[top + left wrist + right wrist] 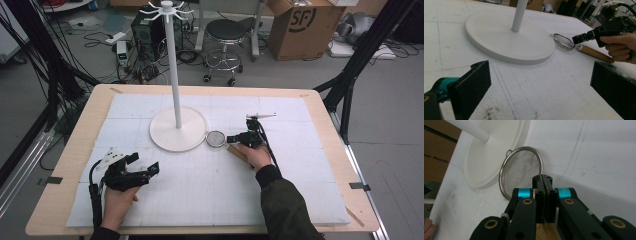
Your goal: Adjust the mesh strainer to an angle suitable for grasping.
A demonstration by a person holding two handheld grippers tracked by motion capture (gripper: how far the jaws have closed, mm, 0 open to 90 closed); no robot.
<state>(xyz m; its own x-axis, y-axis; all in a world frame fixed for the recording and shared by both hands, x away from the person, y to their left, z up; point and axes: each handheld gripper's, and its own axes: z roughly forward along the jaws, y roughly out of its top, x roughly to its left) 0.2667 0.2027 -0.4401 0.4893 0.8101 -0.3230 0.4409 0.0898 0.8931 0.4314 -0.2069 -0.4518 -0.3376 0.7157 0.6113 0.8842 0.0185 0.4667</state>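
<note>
Right gripper [239, 138] pinched onto a little mesh strainer [216, 138], which lies right beside the white stand's base [165, 136].

The strainer lies flat on the white foam surface [210, 185], its rim touching or nearly touching the edge of the base, hanging loop toward the stand. Its wooden handle [594, 53] runs away from the stand, under the right hand [255, 156]. The right jaws are pressed together where the handle meets the rim; whether they actually pinch it I can't tell. The left gripper [142, 167] hangs low over the surface, well apart from the stand on the person's near side, jaws wide apart with nothing between them.
</note>
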